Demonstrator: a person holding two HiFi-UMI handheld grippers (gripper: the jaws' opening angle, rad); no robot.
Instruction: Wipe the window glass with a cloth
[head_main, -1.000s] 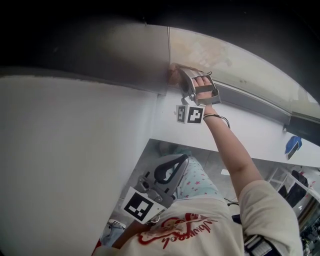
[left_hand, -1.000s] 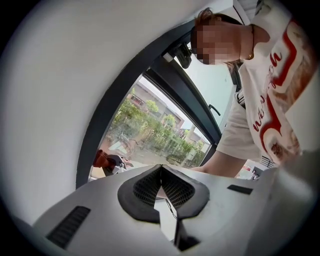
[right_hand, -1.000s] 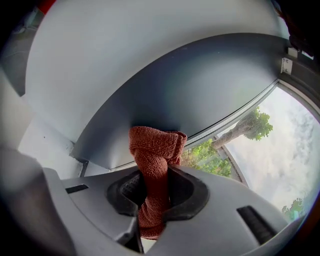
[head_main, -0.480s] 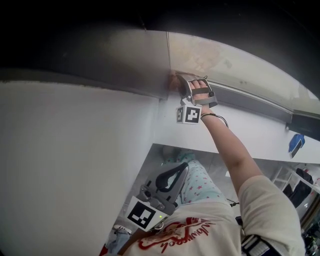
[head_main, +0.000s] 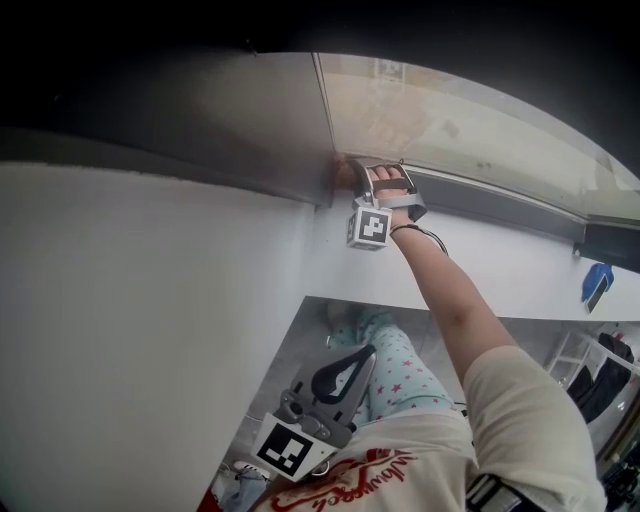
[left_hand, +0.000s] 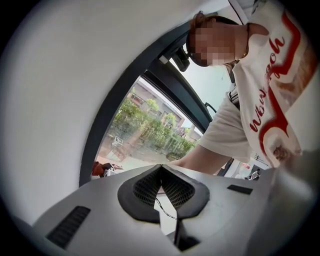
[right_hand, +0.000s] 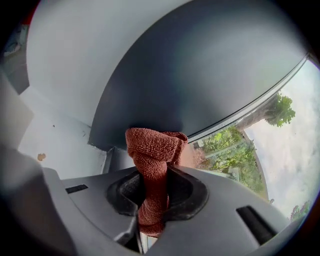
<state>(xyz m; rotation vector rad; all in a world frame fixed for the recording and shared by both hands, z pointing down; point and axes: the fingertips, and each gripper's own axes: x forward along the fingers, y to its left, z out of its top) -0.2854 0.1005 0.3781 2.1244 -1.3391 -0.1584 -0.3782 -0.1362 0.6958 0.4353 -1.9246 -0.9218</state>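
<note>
The cloth (right_hand: 152, 162), a rust-red terry one rolled into a thick wad, is pinched between the fingers of my right gripper (head_main: 375, 180). They are closed on its lower part, and the bunched top sticks out past their tips. In the right gripper view the wad sits at the corner of the window glass (right_hand: 250, 145), where the pane meets the dark grey frame (right_hand: 200, 75). A reddish reflection of it shows on the glass just beside it. I cannot tell whether the cloth actually presses on the pane or on the frame edge.

From the head view, the right arm (head_main: 450, 300) is stretched out to that corner, and the marker cube (head_main: 368, 227) hangs under the hand. White wall (head_main: 150, 300) fills the space to the left of the frame.

My left gripper (left_hand: 161, 167) is low and close to the body, well apart from the window. Its fingers are closed tip to tip with nothing between them. Its view looks at a white shirt with red print (left_hand: 272, 95), with green trees (left_hand: 150, 127) outside the glass.
</note>
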